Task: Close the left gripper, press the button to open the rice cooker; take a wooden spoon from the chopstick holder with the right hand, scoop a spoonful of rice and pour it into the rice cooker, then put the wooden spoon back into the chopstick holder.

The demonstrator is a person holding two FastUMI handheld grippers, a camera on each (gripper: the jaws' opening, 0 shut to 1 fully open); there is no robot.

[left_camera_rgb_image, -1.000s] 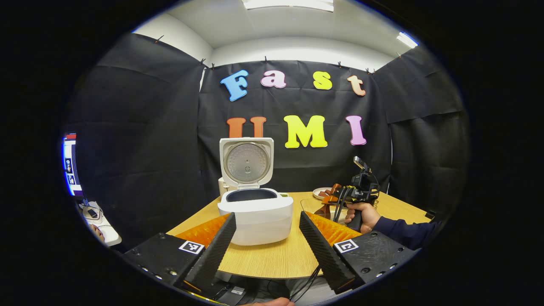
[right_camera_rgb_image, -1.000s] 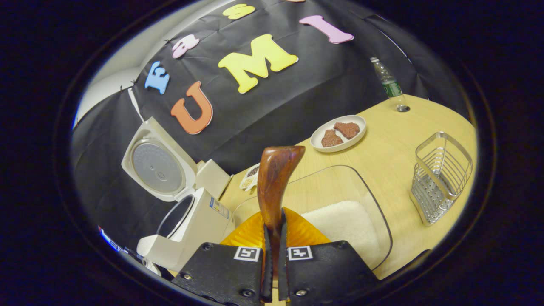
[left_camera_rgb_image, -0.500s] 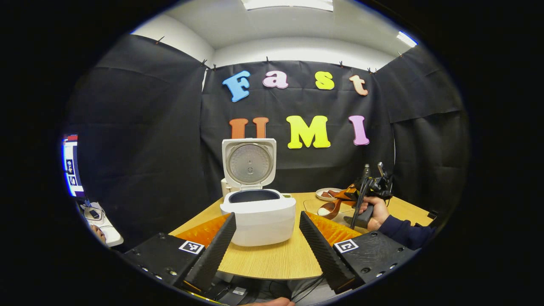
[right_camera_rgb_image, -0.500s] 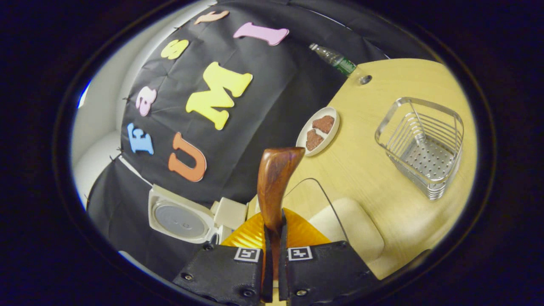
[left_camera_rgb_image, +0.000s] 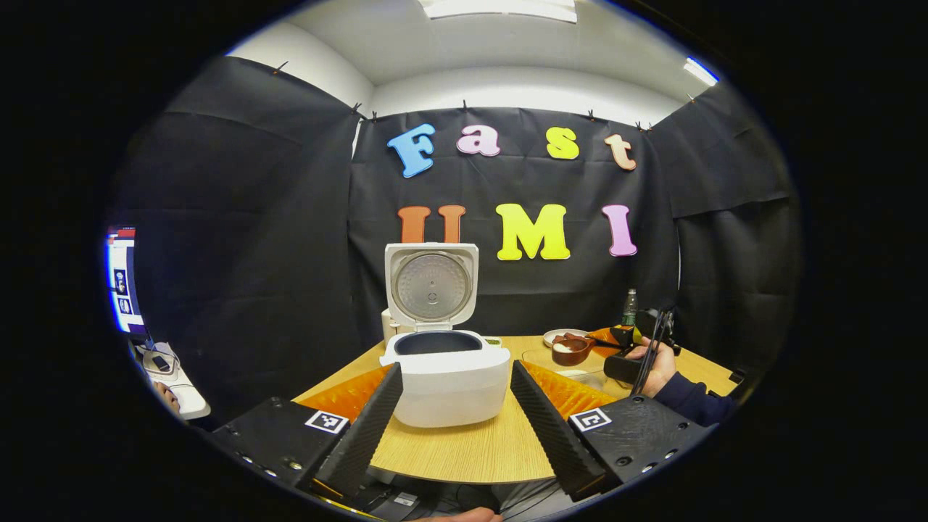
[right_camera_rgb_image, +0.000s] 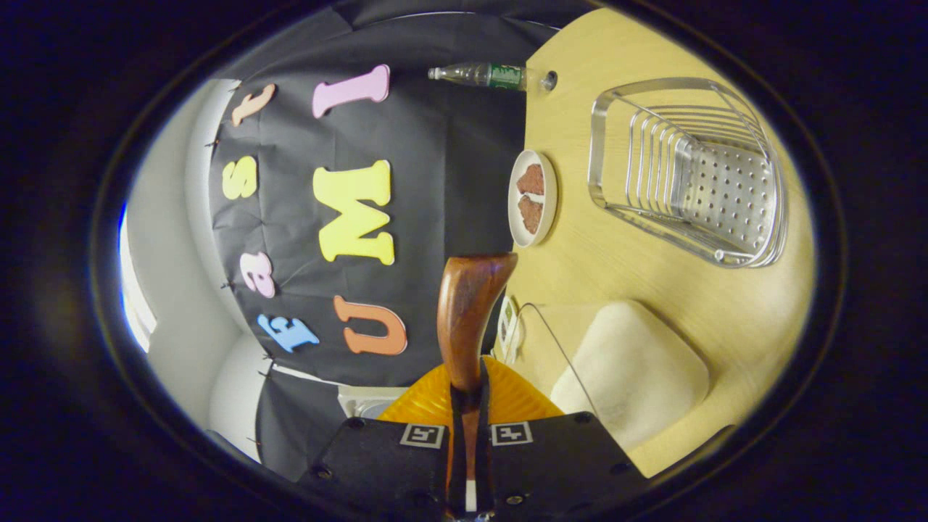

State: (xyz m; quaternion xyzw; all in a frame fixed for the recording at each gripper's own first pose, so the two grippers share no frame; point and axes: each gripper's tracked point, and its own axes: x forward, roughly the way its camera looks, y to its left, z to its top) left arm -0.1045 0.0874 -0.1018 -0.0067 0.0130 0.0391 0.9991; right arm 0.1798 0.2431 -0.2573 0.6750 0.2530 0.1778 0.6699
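The white rice cooker (left_camera_rgb_image: pixel 449 370) stands open on the table, its lid (left_camera_rgb_image: pixel 431 284) upright and the dark inner pot showing. My left gripper (left_camera_rgb_image: pixel 457 428) hangs open just in front of it, holding nothing. To the right a hand holds my right gripper (left_camera_rgb_image: pixel 625 346), shut on the wooden spoon (left_camera_rgb_image: pixel 569 350), whose bowl carries white rice above the clear container (left_camera_rgb_image: pixel 576 371). In the right gripper view, which is rolled sideways, the spoon's brown handle (right_camera_rgb_image: pixel 467 312) rises from my right gripper (right_camera_rgb_image: pixel 467 435), with the rice (right_camera_rgb_image: pixel 627 362) in the container beside it.
A metal wire chopstick holder (right_camera_rgb_image: pixel 689 167) stands on the wooden table (right_camera_rgb_image: pixel 602 246), holding nothing. A plate with brown food (right_camera_rgb_image: pixel 533 197) and a plastic bottle (right_camera_rgb_image: pixel 482 74) sit near the back wall. The cooker's edge (right_camera_rgb_image: pixel 366 399) shows beside the right gripper.
The right gripper has rolled over and lifted, bringing the spoon's bowl out of the container with rice in it. The left gripper stayed open and drifted slightly.
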